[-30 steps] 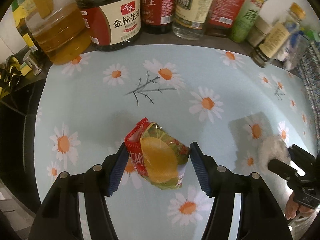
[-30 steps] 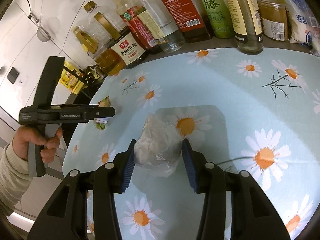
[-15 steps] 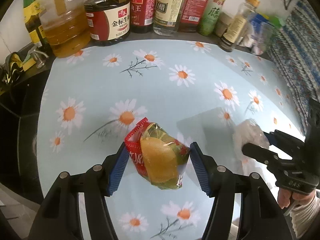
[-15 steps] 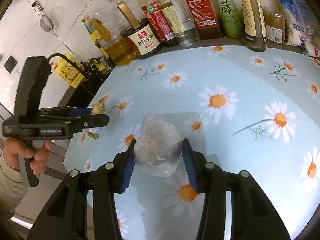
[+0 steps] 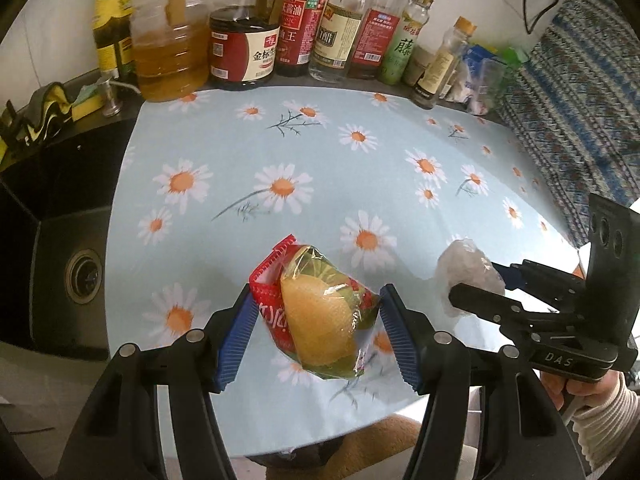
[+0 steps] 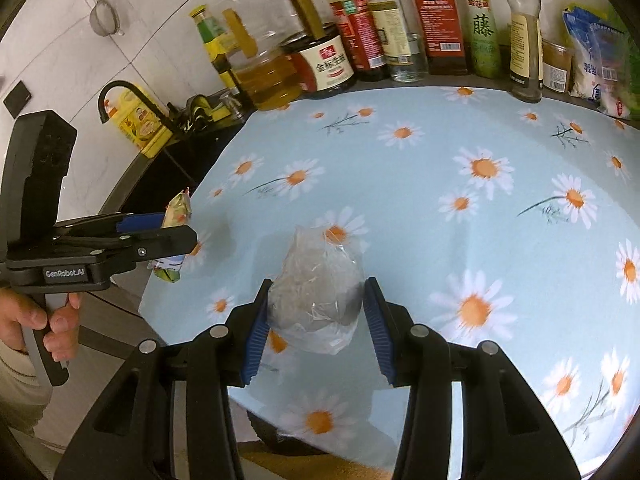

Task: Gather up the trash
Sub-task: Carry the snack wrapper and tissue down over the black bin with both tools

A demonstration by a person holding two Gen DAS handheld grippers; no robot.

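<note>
Crumpled plastic bag [image 6: 316, 296] clamped in right gripper [image 6: 316, 320].

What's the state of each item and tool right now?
Left tool: shut on snack wrapper.
Snack wrapper: crumpled, held above the cloth.
Right tool: shut on plastic bag.
Plastic bag: clear, balled up, held above the cloth.
Cloth: spread flat, nothing loose on it.
Oil jug: upright, partly full.
Sauce bottles: upright, in a row behind the cloth.
</note>
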